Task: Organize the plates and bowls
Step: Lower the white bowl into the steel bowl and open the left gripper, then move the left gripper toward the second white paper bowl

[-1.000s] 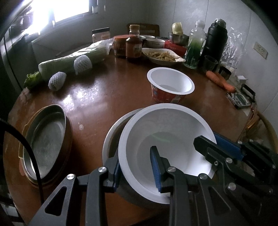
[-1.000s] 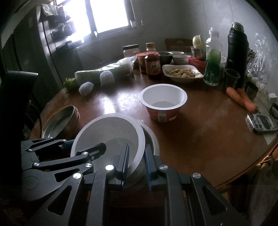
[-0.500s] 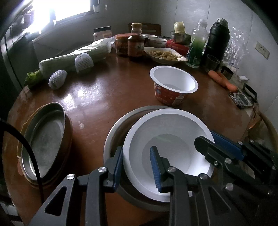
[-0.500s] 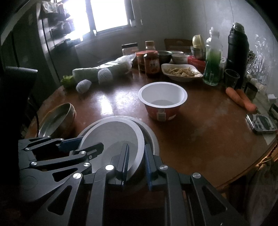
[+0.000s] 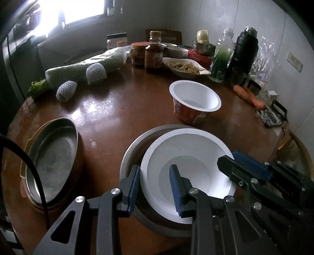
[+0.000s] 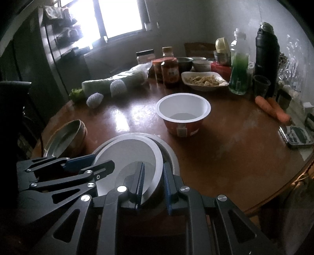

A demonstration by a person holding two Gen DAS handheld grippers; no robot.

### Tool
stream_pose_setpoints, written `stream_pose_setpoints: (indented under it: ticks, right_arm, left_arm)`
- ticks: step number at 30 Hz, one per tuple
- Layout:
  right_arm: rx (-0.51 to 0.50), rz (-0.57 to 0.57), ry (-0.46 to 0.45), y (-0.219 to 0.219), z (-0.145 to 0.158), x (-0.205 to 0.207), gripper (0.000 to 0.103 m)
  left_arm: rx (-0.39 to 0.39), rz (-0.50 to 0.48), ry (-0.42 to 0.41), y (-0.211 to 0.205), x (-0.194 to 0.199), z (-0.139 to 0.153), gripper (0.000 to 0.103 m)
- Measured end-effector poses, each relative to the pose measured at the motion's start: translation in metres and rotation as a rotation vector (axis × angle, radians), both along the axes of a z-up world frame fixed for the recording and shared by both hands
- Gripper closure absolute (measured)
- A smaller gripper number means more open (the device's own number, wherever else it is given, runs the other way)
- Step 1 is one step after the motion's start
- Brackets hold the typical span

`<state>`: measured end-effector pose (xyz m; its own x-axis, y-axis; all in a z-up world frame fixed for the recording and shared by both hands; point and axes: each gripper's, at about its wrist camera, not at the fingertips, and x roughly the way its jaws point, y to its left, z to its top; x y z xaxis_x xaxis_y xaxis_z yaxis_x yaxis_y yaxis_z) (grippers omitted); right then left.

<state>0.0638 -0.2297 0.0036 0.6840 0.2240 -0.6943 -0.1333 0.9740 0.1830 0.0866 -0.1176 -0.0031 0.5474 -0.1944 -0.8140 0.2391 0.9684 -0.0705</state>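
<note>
On the brown table (image 5: 121,109), a white bowl (image 5: 188,157) is held tilted inside a grey bowl (image 5: 133,149), its rim clenched by the left gripper (image 5: 155,188) and the right gripper (image 6: 153,180). A level, gentle lowering is advised before release. Both grippers are angled steeply downward, side by side.

Lighting: dim interior, daylight from one blown-out window (image 5: 74,9) at upper left in both views. Glare: patchy sheen across the brown table (image 5: 109,109). Shadows: foreground gripper arms nearly black. Distortion: strong fisheye curvature, dark vignetted corners. Focus: centre fairly sharp; far clutter soft, slightly noisy.
</note>
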Motion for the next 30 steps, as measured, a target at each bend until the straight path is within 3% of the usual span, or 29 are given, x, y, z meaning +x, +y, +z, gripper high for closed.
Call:
stream_pose_setpoints:
  ticks: [17, 22, 30]
  right_arm:
    - [0.064, -0.044, -0.025, -0.02, 0.006, -0.002, 0.074]
    - [0.081, -0.086, -0.041, -0.035, 0.007, 0.0, 0.073]
    - [0.109, -0.125, -0.052, -0.056, 0.003, 0.004, 0.072]
  left_arm:
    - [-0.047, 0.001, -0.047, 0.007, -0.004, 0.021, 0.068]
    - [-0.064, -0.026, -0.065, 0.002, 0.004, 0.028, 0.061]
    - [-0.072, -0.043, -0.059, -0.011, 0.023, 0.028, 0.06]
